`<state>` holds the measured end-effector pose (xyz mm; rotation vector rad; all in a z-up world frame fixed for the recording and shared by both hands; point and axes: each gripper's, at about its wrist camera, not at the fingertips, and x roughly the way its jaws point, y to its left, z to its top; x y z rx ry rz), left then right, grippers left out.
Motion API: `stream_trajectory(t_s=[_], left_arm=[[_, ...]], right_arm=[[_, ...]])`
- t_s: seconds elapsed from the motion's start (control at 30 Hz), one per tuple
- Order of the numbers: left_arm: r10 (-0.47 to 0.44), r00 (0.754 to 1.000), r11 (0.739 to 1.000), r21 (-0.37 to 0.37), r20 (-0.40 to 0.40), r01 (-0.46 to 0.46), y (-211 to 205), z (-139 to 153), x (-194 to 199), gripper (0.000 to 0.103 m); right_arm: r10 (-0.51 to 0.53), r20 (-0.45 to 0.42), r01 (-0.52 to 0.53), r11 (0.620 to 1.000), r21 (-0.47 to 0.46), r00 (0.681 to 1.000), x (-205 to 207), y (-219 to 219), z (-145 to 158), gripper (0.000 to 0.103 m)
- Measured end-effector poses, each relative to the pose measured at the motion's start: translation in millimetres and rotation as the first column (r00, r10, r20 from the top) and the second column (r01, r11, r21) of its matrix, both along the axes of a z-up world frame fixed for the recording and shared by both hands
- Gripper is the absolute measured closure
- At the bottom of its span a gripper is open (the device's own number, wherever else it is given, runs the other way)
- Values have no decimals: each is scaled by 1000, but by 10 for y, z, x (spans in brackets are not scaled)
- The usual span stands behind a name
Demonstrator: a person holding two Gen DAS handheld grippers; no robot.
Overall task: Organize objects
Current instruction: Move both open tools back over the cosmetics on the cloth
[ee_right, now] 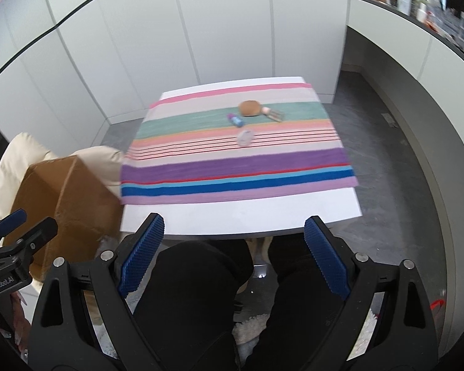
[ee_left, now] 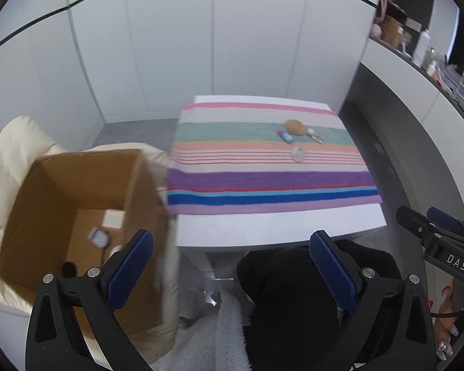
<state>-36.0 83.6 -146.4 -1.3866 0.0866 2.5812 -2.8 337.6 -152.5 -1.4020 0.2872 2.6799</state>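
Observation:
A striped cloth (ee_left: 263, 179) (ee_right: 232, 167) covers a white table (ee_left: 278, 225). On it lie a brown round sponge (ee_left: 295, 126) (ee_right: 249, 107), a small purple and blue tube (ee_left: 285, 136) (ee_right: 235, 119), a clear round lid (ee_left: 298, 153) (ee_right: 245, 137) and a small metal tool (ee_left: 315, 136) (ee_right: 273, 114). An open cardboard box (ee_left: 77, 216) (ee_right: 65, 198) stands left of the table with a few small items inside. My left gripper (ee_left: 232, 266) is open and empty, held above the box's near right edge. My right gripper (ee_right: 235, 256) is open and empty, short of the table's front edge.
The box rests on a cream cushion (ee_left: 12, 154). The person's black-clad legs (ee_right: 201, 293) are below the grippers. A curved counter (ee_left: 417, 99) with bottles and clutter runs along the right. White cabinet panels (ee_left: 201, 46) stand behind the table.

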Motion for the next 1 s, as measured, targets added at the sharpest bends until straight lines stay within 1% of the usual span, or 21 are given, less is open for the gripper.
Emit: stream_trajectory(t_s=[0.13, 0.27, 0.43, 0.53, 0.63, 0.7, 0.77, 0.83, 0.87, 0.9, 0.93, 0.97, 1.0], left_arm=[[-38, 999, 999, 28, 29, 37, 316, -73, -163, 2], [-69, 997, 997, 35, 40, 67, 615, -147, -336, 2], [-104, 992, 995, 20, 66, 103, 1020, -339, -653, 2], [-105, 990, 994, 20, 97, 103, 1217, -483, -847, 2], [-71, 990, 997, 30, 126, 68, 1386, -688, -1147, 2], [-66, 988, 998, 32, 137, 62, 1551, -842, -1387, 2], [-95, 988, 995, 12, 124, 94, 1768, -1030, -1652, 1], [-154, 982, 988, -12, 110, 156, 1971, -1260, -1912, 2], [-159, 983, 986, -34, 95, 163, 2055, -1403, -2043, 2], [-151, 984, 986, -52, 99, 157, 2101, -1525, -2157, 2], [-119, 983, 990, -56, 136, 128, 2152, -1700, -2309, 2], [-96, 981, 994, -38, 171, 104, 2172, -1811, -2407, 2], [-76, 976, 997, -3, 206, 79, 2180, -1920, -2506, 3]], right_arm=[[-38, 2, 38, 999, -6, 999, -24, 277, -58, 9], [-59, 2, 59, 998, -5, 998, -79, 500, -118, 9], [-46, 6, 46, 999, 8, 999, -269, 713, -282, 9], [-41, 10, 40, 999, 4, 999, -427, 837, -407, 9], [-42, 15, 42, 999, 1, 999, -619, 973, -544, 9], [-54, 23, 54, 999, 0, 998, -762, 1074, -642, 9], [-68, 33, 68, 998, -9, 997, -892, 1171, -736, 9], [-85, 43, 87, 996, -32, 995, -1038, 1288, -831, 9], [-91, 47, 93, 994, -50, 995, -1084, 1332, -868, 9], [-99, 52, 103, 992, -76, 994, -1148, 1397, -918, 9], [-105, 56, 110, 989, -96, 993, -1199, 1450, -962, 9], [-111, 67, 118, 987, -113, 992, -1268, 1507, -1018, 9], [-114, 78, 123, 985, -122, 990, -1327, 1550, -1067, 9]])
